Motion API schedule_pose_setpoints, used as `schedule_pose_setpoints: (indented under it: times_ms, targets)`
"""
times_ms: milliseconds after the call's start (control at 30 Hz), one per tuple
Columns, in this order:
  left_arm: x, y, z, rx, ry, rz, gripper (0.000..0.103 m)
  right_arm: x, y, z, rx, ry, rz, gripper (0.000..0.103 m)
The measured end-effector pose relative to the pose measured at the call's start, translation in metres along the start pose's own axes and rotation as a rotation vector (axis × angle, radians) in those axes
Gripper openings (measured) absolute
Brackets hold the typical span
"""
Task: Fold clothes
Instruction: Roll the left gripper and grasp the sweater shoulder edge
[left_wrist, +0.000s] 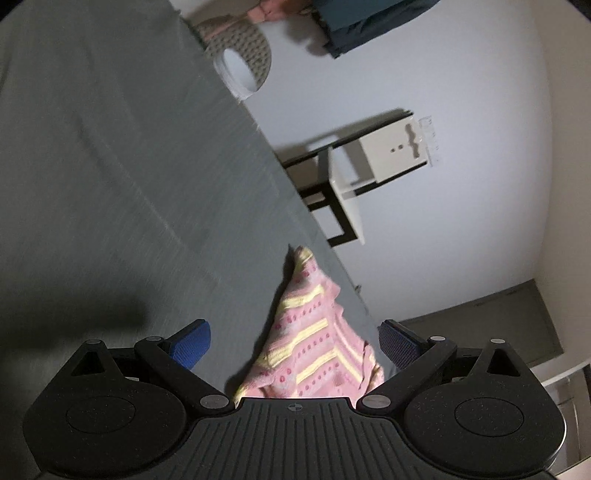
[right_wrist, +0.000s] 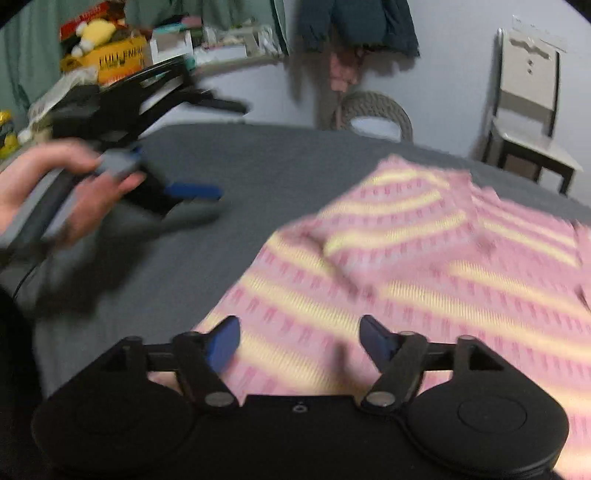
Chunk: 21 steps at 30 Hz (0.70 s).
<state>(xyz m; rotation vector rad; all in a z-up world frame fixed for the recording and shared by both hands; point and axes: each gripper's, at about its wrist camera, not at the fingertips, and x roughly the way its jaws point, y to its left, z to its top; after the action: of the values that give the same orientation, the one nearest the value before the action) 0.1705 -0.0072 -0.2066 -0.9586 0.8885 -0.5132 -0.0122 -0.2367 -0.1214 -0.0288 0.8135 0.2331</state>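
- In the right wrist view, at the far left, a person's hand (right_wrist: 55, 192) gripped the handle of the left gripper (right_wrist: 192, 192), blurred, low over the grey bed cover (right_wrist: 240, 162) and well to the left of the garment.
- In that view only one blue finger pad of the left gripper showed clearly; its own camera showed the two blue pads (left_wrist: 190, 341) spread wide apart, holding nothing.
- Behind the hand, beyond the far edge of the bed cover, sat a cluttered shelf with a yellow box (right_wrist: 118, 61) and a yellow soft toy (right_wrist: 94, 33).
- Right of centre, the pink and yellow striped garment (right_wrist: 424, 258) lay on the bed cover, partly folded, with one layer turned over onto the rest.
- The right gripper (right_wrist: 299, 341) sat at the garment's near edge, its two blue pads (right_wrist: 223, 341) parted with striped cloth visible between them; whether they touched the cloth could not be told.
- In the left wrist view, a bunched point of the same garment (left_wrist: 310, 332) rose between the open pads, close to the edge of the bed cover.
- Beyond the garment, past the far edge of the bed cover, stood a woven basket (right_wrist: 373, 107) with a white bucket (right_wrist: 375, 125) in front.
- Dark clothing (right_wrist: 358, 26) hung on the wall above the basket.
- Furthest right, past the garment, a pale chair (right_wrist: 528, 107) with dark legs stood by the wall.
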Motion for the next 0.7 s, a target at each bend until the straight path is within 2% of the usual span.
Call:
schedule_pose_setpoints:
  times_ms: [33, 67, 167, 233, 400, 500, 567, 700]
  targets:
    - [0.002, -0.001, -0.001, 0.001, 0.013, 0.006, 0.098, -0.008, 0.013, -0.009, -0.004, 0.015, -0.005, 0.077]
    - [0.004, -0.001, -0.002, 0.003, 0.024, 0.006, 0.098, -0.016, 0.026, -0.019, -0.008, 0.03, -0.01, 0.083]
    - [0.014, -0.006, -0.009, 0.025, 0.06, 0.014, 0.098, -0.033, 0.065, -0.044, 0.002, 0.044, -0.024, 0.088]
    - [0.022, -0.011, -0.014, 0.056, 0.078, 0.027, 0.098, -0.041, 0.088, -0.056, 0.008, 0.051, -0.032, 0.102]
    - [0.04, -0.026, -0.023, 0.135, 0.077, 0.029, 0.098, -0.047, 0.13, -0.063, -0.003, 0.043, -0.075, 0.103]
    - [0.044, -0.04, -0.024, 0.229, 0.07, 0.039, 0.098, -0.047, 0.147, -0.058, 0.001, 0.054, -0.101, 0.103]
    - [0.048, -0.047, -0.028, 0.292, 0.086, 0.046, 0.098, -0.046, 0.152, -0.054, 0.023, 0.048, -0.136, 0.103]
    - [0.055, -0.048, -0.033, 0.331, 0.146, 0.034, 0.098, -0.044, 0.162, -0.047, -0.006, 0.072, -0.176, 0.103]
